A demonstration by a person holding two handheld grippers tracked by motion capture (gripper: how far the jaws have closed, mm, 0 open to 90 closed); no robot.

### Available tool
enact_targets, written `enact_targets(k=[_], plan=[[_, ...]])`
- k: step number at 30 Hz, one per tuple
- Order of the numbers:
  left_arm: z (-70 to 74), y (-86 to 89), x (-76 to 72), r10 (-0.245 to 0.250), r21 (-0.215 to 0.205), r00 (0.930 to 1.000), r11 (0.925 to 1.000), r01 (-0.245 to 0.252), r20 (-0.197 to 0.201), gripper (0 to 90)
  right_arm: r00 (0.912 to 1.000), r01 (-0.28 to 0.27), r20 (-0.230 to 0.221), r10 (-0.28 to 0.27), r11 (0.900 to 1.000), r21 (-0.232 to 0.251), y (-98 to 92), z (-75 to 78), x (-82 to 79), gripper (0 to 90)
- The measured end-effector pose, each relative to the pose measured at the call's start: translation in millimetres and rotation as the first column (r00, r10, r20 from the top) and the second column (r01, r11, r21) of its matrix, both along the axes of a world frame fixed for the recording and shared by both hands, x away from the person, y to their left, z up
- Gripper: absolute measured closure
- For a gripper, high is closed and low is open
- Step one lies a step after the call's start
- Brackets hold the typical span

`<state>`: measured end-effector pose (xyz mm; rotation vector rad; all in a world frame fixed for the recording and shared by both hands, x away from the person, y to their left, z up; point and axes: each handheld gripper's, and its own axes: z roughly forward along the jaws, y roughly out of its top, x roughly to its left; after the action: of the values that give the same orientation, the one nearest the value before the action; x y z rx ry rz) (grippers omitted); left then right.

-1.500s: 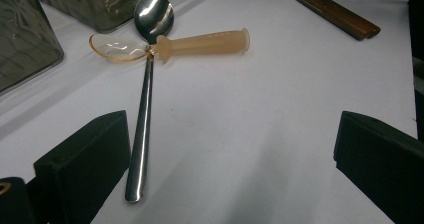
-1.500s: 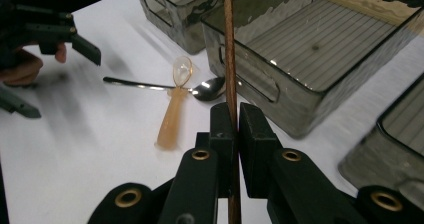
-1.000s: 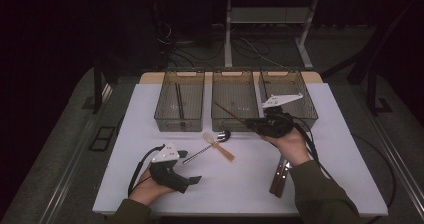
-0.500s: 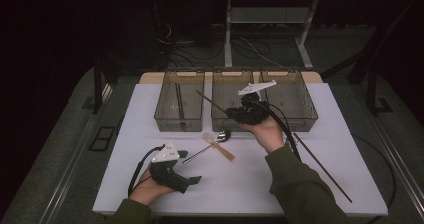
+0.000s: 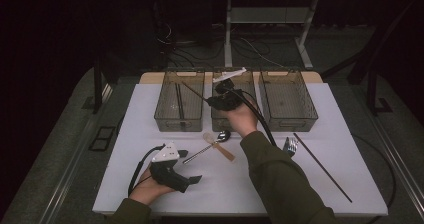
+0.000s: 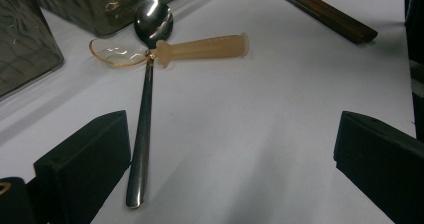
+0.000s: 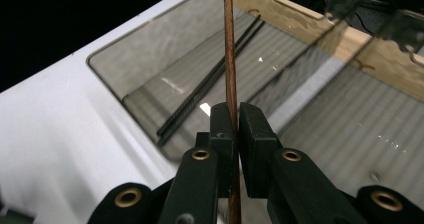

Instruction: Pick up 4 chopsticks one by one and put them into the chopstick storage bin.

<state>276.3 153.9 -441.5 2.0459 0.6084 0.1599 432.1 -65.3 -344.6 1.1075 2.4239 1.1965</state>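
Right tongs (image 7: 235, 121) clamped on a brown chopstick (image 7: 229, 59) above the left bin (image 5: 180, 101), dark chopsticks (image 7: 210, 81) already inside; left tongs (image 6: 227, 169) agape and empty on the tabletop (image 6: 260, 134), spoons, fork and another chopstick apparently left to sort.

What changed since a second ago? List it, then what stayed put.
The right gripper, shut on a brown chopstick, swung leftward from above the right bin to above the middle bin, the stick's tip now reaching over the left bin, where two dark chopsticks already lie. Nothing was grabbed or released. Unchanged: the left gripper resting open on the table, the metal spoon, the plastic spoon, the other chopstick.
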Motion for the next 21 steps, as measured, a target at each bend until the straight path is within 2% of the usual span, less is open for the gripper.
enact_targets(k=[14,21], plan=[[0.6,0.7,0.1,0.001,-0.019,1.0,0.9998,-0.001,-0.003,0.9,0.9973,0.059,-0.039,-0.062,0.996,-0.068,57.8,-11.0,50.4,84.5],[0.8,1.2,1.6,0.0,-0.025,1.0,0.9997,0.0,0.0,0.9,0.9947,0.067,-0.073,-0.072,0.995,-0.073,77.7,-19.5,69.7,84.4]])
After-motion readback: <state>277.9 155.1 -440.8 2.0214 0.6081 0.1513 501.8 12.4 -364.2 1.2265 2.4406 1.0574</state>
